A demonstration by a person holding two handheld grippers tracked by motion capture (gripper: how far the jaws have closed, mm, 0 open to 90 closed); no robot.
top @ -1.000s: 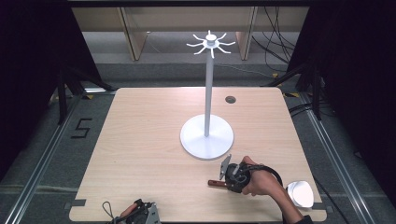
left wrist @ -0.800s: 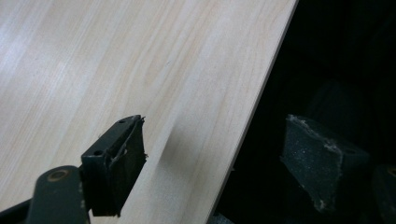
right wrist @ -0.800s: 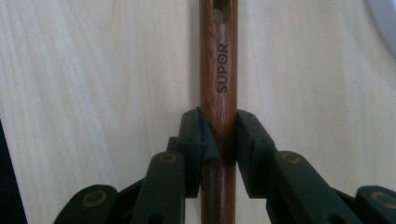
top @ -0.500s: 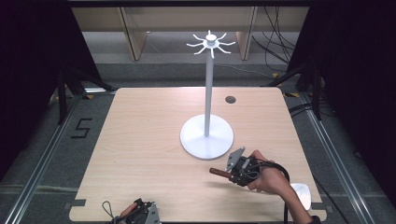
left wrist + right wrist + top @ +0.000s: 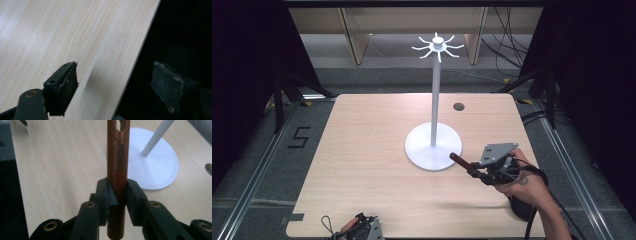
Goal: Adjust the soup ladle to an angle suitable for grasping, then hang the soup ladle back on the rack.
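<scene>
Handle (image 5: 117, 170) with a hole, pinched tight in the right gripper (image 5: 117, 202).
It should go up slowly to a hook on the rack (image 5: 434, 145); left gripper (image 5: 117, 87) waits, jaws wide apart.

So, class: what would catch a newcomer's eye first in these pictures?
The tall white stand with hooks at its top, rising from mid-table. Then the right gripper, shut on a reddish-brown wooden handle marked SUPOR, raised beside the stand's round base.
</scene>
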